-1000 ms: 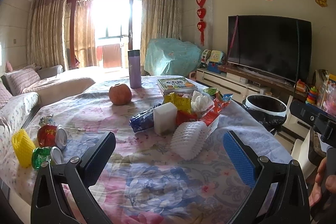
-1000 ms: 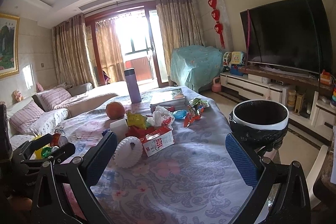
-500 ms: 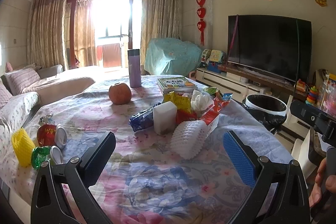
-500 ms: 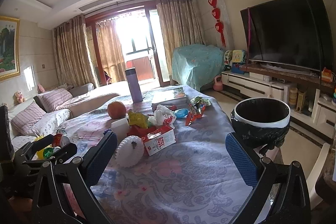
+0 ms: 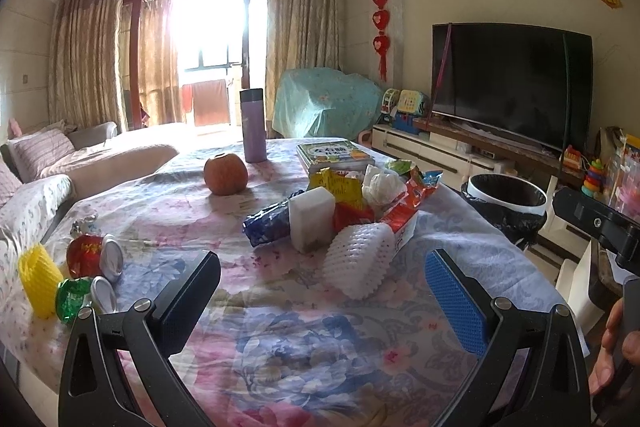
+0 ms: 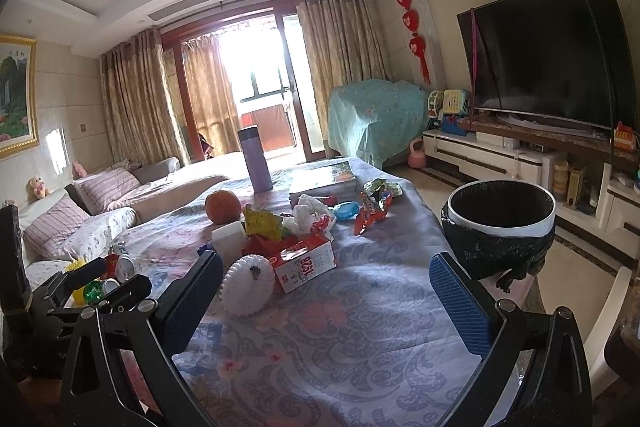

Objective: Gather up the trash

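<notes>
A heap of trash lies mid-table: a white foam fruit net (image 5: 358, 259) (image 6: 248, 285), a red carton (image 6: 306, 263), a white block (image 5: 311, 217), a blue wrapper (image 5: 266, 223), yellow and red wrappers (image 5: 340, 187) and a crumpled white bag (image 6: 312, 213). Crushed cans (image 5: 94, 259) and a yellow net (image 5: 36, 279) lie at the table's left. A black-lined bin (image 6: 500, 227) (image 5: 506, 205) stands right of the table. My left gripper (image 5: 322, 297) and right gripper (image 6: 326, 301) are both open and empty, just short of the heap.
An orange fruit (image 5: 225, 174), a purple flask (image 5: 253, 125) and a stack of books (image 5: 334, 155) stand at the far end of the floral tablecloth (image 5: 280, 327). A sofa (image 5: 48, 163) is on the left, a TV (image 5: 510, 83) and cabinet on the right.
The right gripper has drifted slightly closer to the table and tilted a little. The left gripper has stayed still. Both stay open.
</notes>
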`<state>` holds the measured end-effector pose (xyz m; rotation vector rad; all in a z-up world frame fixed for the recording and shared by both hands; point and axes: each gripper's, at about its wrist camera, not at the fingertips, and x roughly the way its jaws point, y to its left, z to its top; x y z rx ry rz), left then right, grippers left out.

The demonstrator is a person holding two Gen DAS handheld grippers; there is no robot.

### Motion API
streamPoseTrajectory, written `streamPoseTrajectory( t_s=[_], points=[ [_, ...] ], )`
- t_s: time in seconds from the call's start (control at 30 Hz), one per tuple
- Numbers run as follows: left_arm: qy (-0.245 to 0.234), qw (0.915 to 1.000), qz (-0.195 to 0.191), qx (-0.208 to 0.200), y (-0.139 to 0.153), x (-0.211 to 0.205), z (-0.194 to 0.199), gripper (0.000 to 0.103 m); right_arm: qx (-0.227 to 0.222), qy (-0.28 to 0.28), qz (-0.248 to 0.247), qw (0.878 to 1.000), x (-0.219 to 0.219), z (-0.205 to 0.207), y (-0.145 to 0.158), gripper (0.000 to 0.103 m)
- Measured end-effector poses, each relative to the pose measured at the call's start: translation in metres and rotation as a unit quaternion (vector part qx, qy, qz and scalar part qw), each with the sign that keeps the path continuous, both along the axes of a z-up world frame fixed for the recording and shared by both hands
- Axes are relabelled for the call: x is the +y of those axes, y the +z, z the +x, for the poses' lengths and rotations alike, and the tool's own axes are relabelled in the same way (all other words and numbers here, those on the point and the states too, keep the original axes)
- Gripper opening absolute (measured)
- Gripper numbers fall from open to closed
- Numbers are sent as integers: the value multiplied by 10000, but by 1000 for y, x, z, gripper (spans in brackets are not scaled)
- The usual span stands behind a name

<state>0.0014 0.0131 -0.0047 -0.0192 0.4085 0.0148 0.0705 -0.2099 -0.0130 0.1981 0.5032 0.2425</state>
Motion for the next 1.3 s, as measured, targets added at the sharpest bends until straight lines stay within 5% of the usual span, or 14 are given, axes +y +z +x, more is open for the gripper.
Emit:
streamPoseTrajectory(
  t_s=[0.8, 1.1, 1.27, 1.3],
  points=[
    [-218, 9964, 71, 811, -30, 2, 62, 98, 548, 392, -100, 9977, 6, 39, -27, 103],
    [-466, 9897, 180, 1342, -47, -8, 118, 73, 1012, 485, 59, 9937, 0, 70, -55, 103],
    [-595, 9850, 94, 1619, -55, -4, 139, 24, 1226, 595, 117, 9906, 9, 83, -62, 103],
    [-591, 9847, 14, 1639, -55, 0, 139, 24, 1249, 621, 111, 9902, 12, 87, -63, 103]
  ],
)
